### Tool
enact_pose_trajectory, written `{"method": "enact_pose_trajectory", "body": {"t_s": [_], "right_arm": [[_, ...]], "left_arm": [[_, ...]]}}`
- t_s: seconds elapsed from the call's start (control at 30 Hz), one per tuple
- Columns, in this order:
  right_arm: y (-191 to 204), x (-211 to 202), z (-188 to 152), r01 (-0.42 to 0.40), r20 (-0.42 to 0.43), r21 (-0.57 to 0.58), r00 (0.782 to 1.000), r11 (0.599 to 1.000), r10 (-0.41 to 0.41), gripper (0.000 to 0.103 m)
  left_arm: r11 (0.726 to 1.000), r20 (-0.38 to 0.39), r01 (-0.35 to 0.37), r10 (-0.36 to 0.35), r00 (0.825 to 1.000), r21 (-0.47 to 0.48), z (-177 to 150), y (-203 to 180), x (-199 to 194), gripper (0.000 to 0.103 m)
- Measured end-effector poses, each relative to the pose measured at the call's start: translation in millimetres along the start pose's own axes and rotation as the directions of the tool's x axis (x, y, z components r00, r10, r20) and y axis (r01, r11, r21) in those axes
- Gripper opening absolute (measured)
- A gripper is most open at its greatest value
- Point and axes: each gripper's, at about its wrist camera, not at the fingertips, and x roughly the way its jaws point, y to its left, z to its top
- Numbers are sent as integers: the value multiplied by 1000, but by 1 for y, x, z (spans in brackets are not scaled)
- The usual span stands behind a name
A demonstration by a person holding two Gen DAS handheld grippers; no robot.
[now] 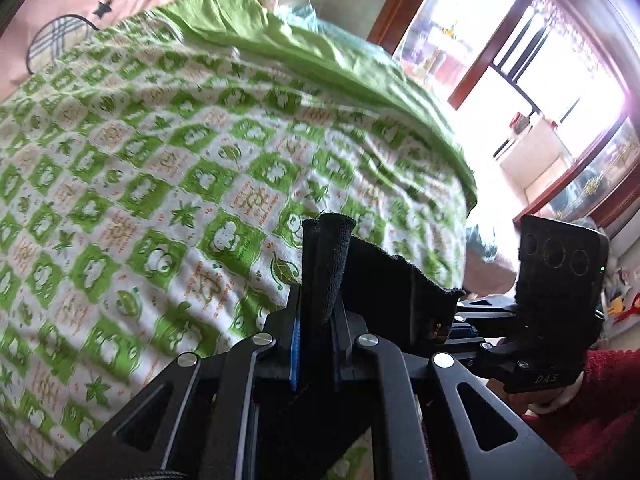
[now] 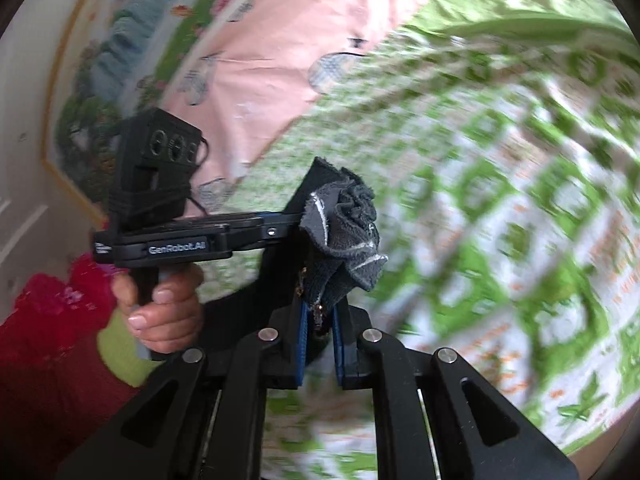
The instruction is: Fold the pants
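The pants are black cloth, held up over the bed between both grippers. In the left wrist view my left gripper [image 1: 316, 320] is shut on a rolled fold of the pants [image 1: 328, 252] that sticks up past the blue pads. From there a taut black edge runs right to the right gripper's camera block [image 1: 560, 268]. In the right wrist view my right gripper [image 2: 320, 320] is shut on a bunched grey-black wad of the pants [image 2: 344, 232]. The left gripper's fingers [image 2: 276, 230] reach in from the left and clamp the same cloth, and a hand [image 2: 164, 308] holds its grip.
Under the pants lies a green-and-white patterned blanket [image 1: 160, 160] [image 2: 500, 200] on the bed, with a pink sheet [image 1: 60, 0] [image 2: 260, 60] beyond it. A bright window [image 1: 540, 60] is to the right. A red sleeve [image 1: 600, 408] [image 2: 48, 340] is close by.
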Motion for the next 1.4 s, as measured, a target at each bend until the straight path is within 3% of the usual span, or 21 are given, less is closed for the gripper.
{"method": "enact_pose_trajectory", "body": {"t_s": [0.13, 0.33, 0.53, 0.8, 0.97, 1.4], "right_arm": [[31, 9, 9, -114, -8, -50, 993, 992, 114, 12], [84, 40, 12, -258, -90, -139, 965, 956, 247, 12], [121, 85, 0, -333, -195, -186, 935, 925, 297, 12], [133, 144, -23, -348, -313, -182, 907, 920, 281, 12], [132, 165, -38, -332, -366, -177, 896, 927, 251, 12], [139, 191, -72, -281, -467, -255, 874, 925, 136, 15]], "left_arm": [[1000, 97, -22, 24, 995, -20, -14, -2, -47, 9], [995, 212, -59, 75, 974, -78, -48, 5, -119, 9], [984, 279, -91, 132, 951, -154, -94, 27, -166, 9], [949, 301, -100, 193, 934, -299, -154, 67, -178, 10], [923, 291, -95, 214, 933, -373, -180, 88, -168, 9], [840, 254, -91, 263, 931, -535, -233, 117, -155, 6]]}}
